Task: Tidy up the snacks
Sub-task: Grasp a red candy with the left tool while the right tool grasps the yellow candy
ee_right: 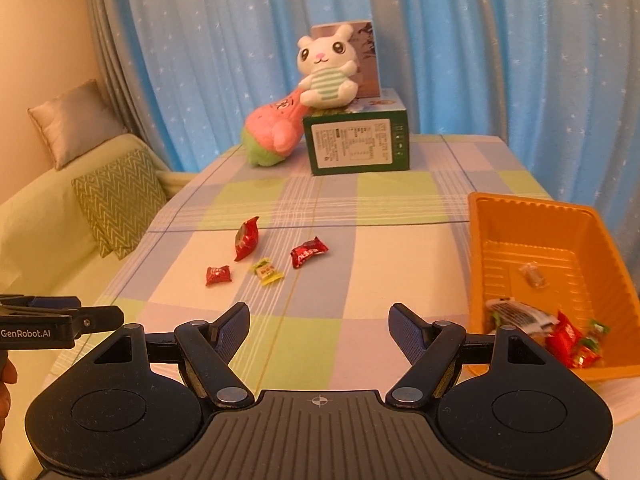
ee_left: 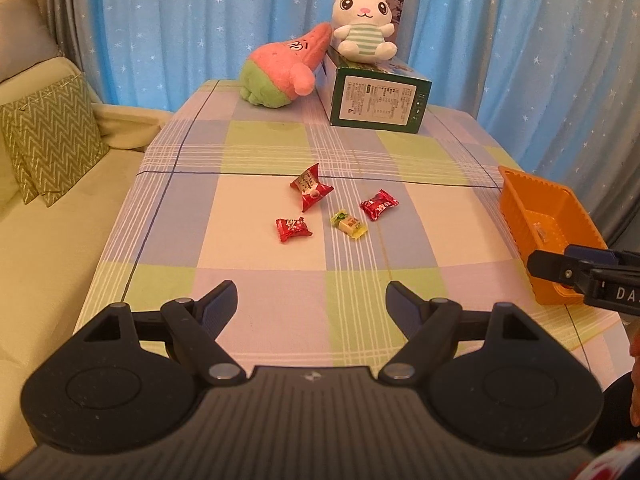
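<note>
Worktop (ee_right: 400, 240) under a checked cloth, blue starred curtain (ee_left: 160, 20) behind, pale sofa (ee_left: 48, 240) alongside with zigzag cushions (ee_left: 48, 140). At the far end a green box (ee_right: 356, 146) carries a white rabbit plush (ee_right: 326, 74); a pink-and-green plush (ee_right: 272, 132) leans against that box. Orange tray (ee_right: 520, 216) at the right edge holds several wrapped snacks, red ones among them (ee_right: 564, 340).

Left tool (ee_left: 310, 300): jaws apart, nothing between them, above the near cloth. Right tool (ee_right: 320, 322): jaws apart, empty, just left of the tray.

Mid-cloth, loose: long red packet (ee_left: 310, 188), red candy (ee_left: 379, 204), another red candy (ee_left: 293, 229), yellow-green candy (ee_left: 347, 224), all close together, well apart from the tray.
</note>
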`<state>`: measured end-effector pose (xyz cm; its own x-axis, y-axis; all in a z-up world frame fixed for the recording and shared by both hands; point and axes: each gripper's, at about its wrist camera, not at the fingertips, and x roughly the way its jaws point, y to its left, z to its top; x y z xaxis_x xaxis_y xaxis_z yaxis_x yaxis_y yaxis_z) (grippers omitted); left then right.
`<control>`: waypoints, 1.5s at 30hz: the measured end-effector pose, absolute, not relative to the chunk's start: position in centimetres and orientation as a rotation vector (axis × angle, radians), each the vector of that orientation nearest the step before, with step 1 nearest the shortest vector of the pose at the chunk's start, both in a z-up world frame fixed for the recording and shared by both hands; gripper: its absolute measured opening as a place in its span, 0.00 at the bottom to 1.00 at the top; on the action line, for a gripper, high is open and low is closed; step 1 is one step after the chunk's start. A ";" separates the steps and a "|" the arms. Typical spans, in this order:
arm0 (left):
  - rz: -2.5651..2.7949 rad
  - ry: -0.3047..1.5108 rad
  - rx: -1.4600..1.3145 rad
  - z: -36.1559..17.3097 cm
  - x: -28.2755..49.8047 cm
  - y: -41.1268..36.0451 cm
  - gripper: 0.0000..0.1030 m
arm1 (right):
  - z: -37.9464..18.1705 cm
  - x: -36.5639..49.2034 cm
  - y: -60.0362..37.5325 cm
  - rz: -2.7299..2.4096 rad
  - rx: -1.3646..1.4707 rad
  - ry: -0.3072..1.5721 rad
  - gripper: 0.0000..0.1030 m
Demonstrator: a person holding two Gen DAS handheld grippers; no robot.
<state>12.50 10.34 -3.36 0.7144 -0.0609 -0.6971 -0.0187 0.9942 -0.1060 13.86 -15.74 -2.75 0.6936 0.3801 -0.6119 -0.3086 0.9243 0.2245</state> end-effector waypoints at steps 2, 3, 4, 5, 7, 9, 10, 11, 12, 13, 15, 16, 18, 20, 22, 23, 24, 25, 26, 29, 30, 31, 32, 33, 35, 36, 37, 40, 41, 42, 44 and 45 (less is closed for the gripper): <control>-0.045 0.764 -0.096 -3.8 13.2 10.6 0.77 | -3.3 14.6 -15.3 0.401 0.098 0.706 0.74; -0.050 0.764 -0.083 -4.1 13.6 10.7 0.77 | -3.6 15.0 -15.0 0.409 0.091 0.707 0.74; -0.053 0.766 -0.067 -4.4 14.1 10.8 0.76 | -3.9 15.4 -14.7 0.417 0.086 0.708 0.74; -0.057 0.767 -0.053 -4.7 14.6 11.0 0.76 | -4.2 15.8 -14.5 0.427 0.082 0.707 0.74; -0.065 0.771 -0.027 -5.4 15.5 11.3 0.76 | -5.0 16.6 -14.0 0.451 0.074 0.707 0.74; -0.071 0.774 0.005 -6.1 16.5 11.7 0.76 | -5.7 17.5 -13.4 0.472 0.060 0.705 0.74; -0.077 0.774 0.019 -6.5 17.0 11.7 0.76 | -6.2 17.9 -13.0 0.479 0.046 0.705 0.74; -0.083 0.775 0.038 -7.0 17.6 11.8 0.76 | -6.7 18.3 -12.6 0.485 0.032 0.705 0.74; -0.090 0.777 0.054 -7.5 18.1 11.9 0.74 | -7.1 18.8 -12.3 0.491 0.020 0.707 0.74; -0.100 0.778 0.069 -7.9 18.7 12.0 0.74 | -7.7 19.1 -12.0 0.497 0.011 0.709 0.74; -0.114 0.780 0.100 -8.8 19.8 12.2 0.73 | -8.6 20.1 -11.3 0.519 0.003 0.715 0.74; -0.122 0.778 0.113 -9.2 20.3 12.3 0.73 | -9.1 20.5 -11.0 0.528 -0.001 0.718 0.74; -0.141 0.775 0.139 -10.1 21.4 12.6 0.73 | -10.0 21.5 -10.4 0.554 -0.009 0.726 0.74; -0.169 0.771 0.159 -10.8 22.5 12.8 0.70 | -10.8 22.4 -9.6 0.579 -0.022 0.737 0.74; -0.201 0.764 0.190 -11.4 23.5 12.8 0.67 | -11.6 23.2 -8.9 0.592 -0.043 0.733 0.74; -0.214 0.764 0.209 -11.7 24.1 12.8 0.65 | -11.9 23.5 -8.6 0.597 -0.050 0.732 0.74; -0.229 0.763 0.229 -12.1 24.7 12.7 0.65 | -12.2 23.9 -8.4 0.603 -0.052 0.733 0.74; -0.245 0.761 0.246 -12.4 25.1 12.6 0.65 | -12.5 24.2 -8.2 0.610 -0.052 0.731 0.74; -0.260 0.762 0.267 -12.8 25.7 12.4 0.65 | -12.7 24.6 -8.0 0.616 -0.055 0.729 0.74; -0.299 0.764 0.319 -13.7 27.1 12.1 0.62 | -13.5 25.5 -7.4 0.629 -0.065 0.723 0.64; -0.311 0.764 0.337 -14.0 27.5 12.0 0.60 | -13.7 25.9 -7.1 0.634 -0.069 0.724 0.62; -0.322 0.764 0.350 -14.2 27.9 11.9 0.59 | -14.0 26.2 -6.9 0.639 -0.074 0.725 0.61; -0.332 0.766 0.357 -14.5 28.2 12.0 0.57 | -14.3 26.5 -6.7 0.641 -0.076 0.724 0.60; -0.340 0.771 0.361 -14.7 28.6 12.0 0.53 | -14.5 26.7 -6.6 0.645 -0.075 0.723 0.59; -0.352 0.781 0.367 -15.0 29.2 12.1 0.46 | -14.8 27.2 -6.3 0.651 -0.071 0.720 0.58; -0.363 0.779 0.360 -15.1 29.4 12.3 0.43 | -14.9 27.3 -6.1 0.656 -0.072 0.716 0.57; -0.370 0.780 0.347 -15.2 29.6 12.5 0.42 | -15.0 27.5 -6.0 0.661 -0.073 0.712 0.56; -0.392 0.787 0.322 -15.1 29.9 12.8 0.31 | -15.2 28.0 -5.5 0.677 -0.078 0.706 0.54; -0.398 0.794 0.309 -15.1 30.0 12.9 0.24 | -15.3 28.2 -5.2 0.680 -0.082 0.706 0.52; -0.395 0.802 0.293 -15.1 29.9 13.0 0.19 | -15.3 28.4 -5.0 0.683 -0.085 0.706 0.50; -0.371 0.811 0.268 -15.0 29.6 12.9 0.17 | -15.4 28.7 -4.6 0.684 -0.090 0.704 0.48; -0.359 0.814 0.253 -15.0 29.4 12.9 0.16 | -15.4 28.9 -4.5 0.687 -0.092 0.702 0.47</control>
<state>29.37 12.88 -14.98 0.6317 -0.2146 -0.7449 0.4061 0.9101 0.0822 28.91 -4.48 -15.45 0.5559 0.5510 -0.6224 -0.6106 0.7787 0.1441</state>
